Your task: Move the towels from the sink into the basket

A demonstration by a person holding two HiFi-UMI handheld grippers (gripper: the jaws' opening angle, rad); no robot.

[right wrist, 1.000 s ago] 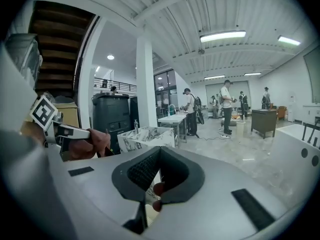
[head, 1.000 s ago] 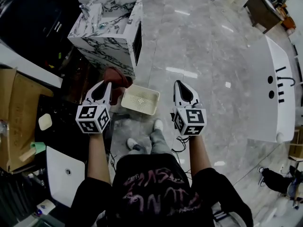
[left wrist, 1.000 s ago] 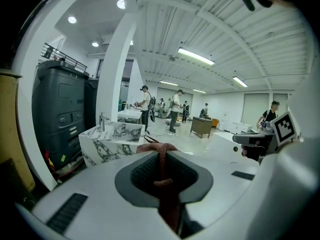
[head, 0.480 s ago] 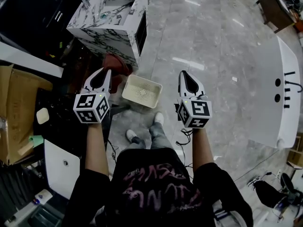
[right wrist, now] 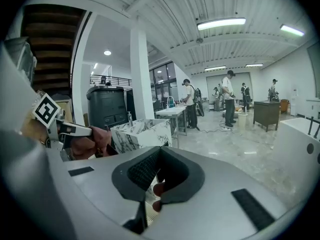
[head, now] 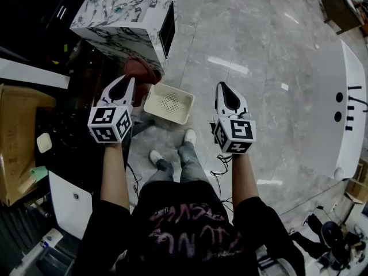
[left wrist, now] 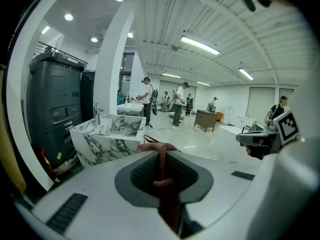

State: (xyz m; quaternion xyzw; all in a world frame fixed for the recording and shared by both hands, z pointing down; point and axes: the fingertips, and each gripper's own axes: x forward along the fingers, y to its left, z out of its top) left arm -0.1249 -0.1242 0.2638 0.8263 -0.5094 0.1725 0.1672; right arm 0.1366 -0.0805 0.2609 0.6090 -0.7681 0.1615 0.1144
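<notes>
Basket (head: 172, 88) top open; marble sink (head: 123, 36) stands just beyond

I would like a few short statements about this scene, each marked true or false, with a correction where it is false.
1. The left claw is shut on a reddish-brown towel. True.
2. The basket stands on top of the sink. False: it stands on the floor, beside the marble sink.
3. No towel lies in the basket. True.
4. The person is barefoot. False: the person wears white shoes.
</notes>
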